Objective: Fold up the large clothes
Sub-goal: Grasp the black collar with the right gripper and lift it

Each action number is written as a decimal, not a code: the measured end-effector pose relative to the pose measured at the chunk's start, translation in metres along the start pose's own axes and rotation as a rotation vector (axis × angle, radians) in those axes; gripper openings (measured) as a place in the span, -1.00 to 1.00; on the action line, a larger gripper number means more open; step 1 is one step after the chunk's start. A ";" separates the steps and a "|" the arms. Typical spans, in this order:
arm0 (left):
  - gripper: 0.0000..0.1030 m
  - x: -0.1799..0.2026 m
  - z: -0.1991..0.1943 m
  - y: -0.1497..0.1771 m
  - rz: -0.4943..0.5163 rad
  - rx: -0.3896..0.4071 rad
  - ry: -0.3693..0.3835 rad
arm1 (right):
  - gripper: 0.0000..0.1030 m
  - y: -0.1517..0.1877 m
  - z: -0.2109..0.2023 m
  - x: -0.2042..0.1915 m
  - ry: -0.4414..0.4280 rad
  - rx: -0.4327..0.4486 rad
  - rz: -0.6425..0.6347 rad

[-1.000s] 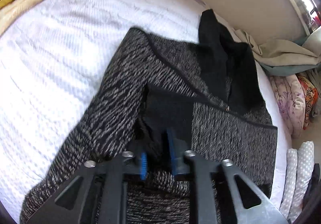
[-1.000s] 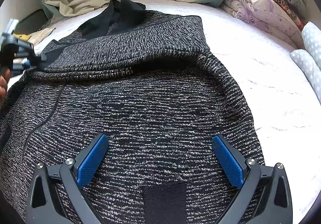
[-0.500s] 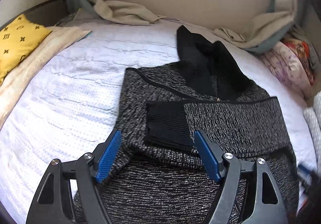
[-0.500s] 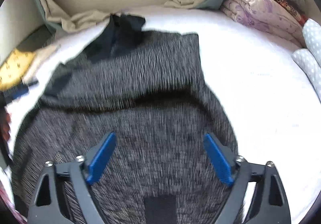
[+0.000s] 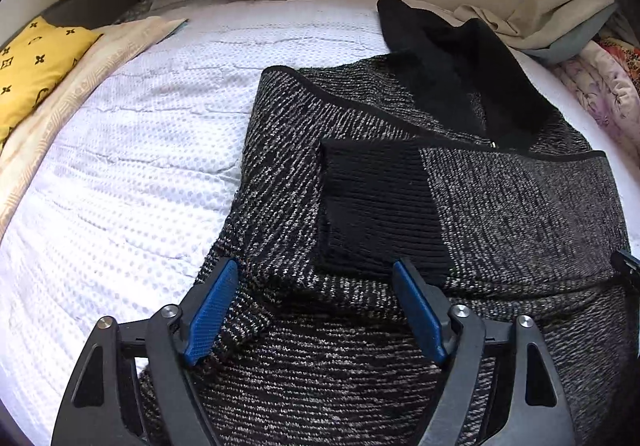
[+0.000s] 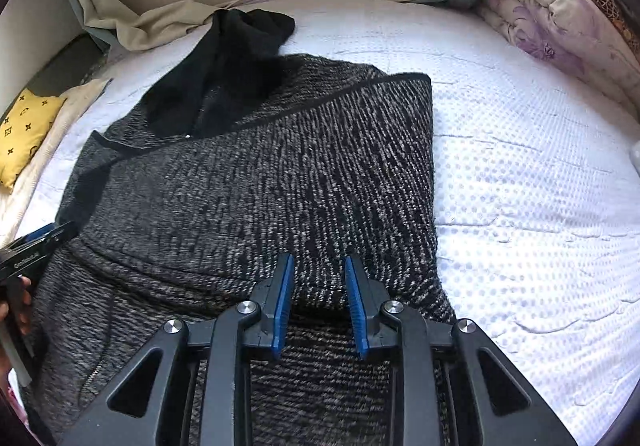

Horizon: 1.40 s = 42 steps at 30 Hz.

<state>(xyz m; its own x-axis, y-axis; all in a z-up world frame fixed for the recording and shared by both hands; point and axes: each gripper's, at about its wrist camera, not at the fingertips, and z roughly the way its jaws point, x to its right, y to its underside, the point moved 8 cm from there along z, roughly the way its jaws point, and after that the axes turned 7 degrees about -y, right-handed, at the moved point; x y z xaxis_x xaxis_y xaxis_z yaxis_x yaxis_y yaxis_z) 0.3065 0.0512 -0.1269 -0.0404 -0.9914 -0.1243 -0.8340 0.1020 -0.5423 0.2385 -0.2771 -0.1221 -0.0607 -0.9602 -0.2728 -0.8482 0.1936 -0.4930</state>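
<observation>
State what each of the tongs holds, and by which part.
Left tongs: open, holding nothing. Right tongs: narrowed around a raised fold of the sweater near its right edge; a firm pinch cannot be told.

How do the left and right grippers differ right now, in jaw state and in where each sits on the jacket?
The left gripper has its jaws spread wide; the right gripper has them narrowed around a fold of the knit jacket, though a firm pinch cannot be confirmed. The left one sits by the black ribbed cuff; the right one is near the jacket's right edge. Both have blue pads.
</observation>
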 end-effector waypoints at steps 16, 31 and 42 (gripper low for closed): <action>0.70 -0.003 -0.040 0.015 0.028 0.072 -0.026 | -0.57 -0.013 -0.017 -0.011 -0.025 0.093 -0.050; 0.96 0.004 -0.030 0.064 0.059 -0.070 -0.025 | -0.57 -0.014 -0.015 -0.007 -0.085 0.041 0.016; 1.00 0.003 -0.033 0.080 0.036 -0.144 -0.042 | -0.46 -0.175 -0.004 -0.076 -0.156 0.113 -0.089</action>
<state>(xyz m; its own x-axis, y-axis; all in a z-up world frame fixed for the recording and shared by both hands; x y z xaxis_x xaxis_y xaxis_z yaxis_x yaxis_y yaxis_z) 0.2216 0.0534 -0.1428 -0.0510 -0.9827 -0.1781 -0.9028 0.1216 -0.4125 0.3893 -0.2391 -0.0115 0.1010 -0.9335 -0.3442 -0.7819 0.1395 -0.6076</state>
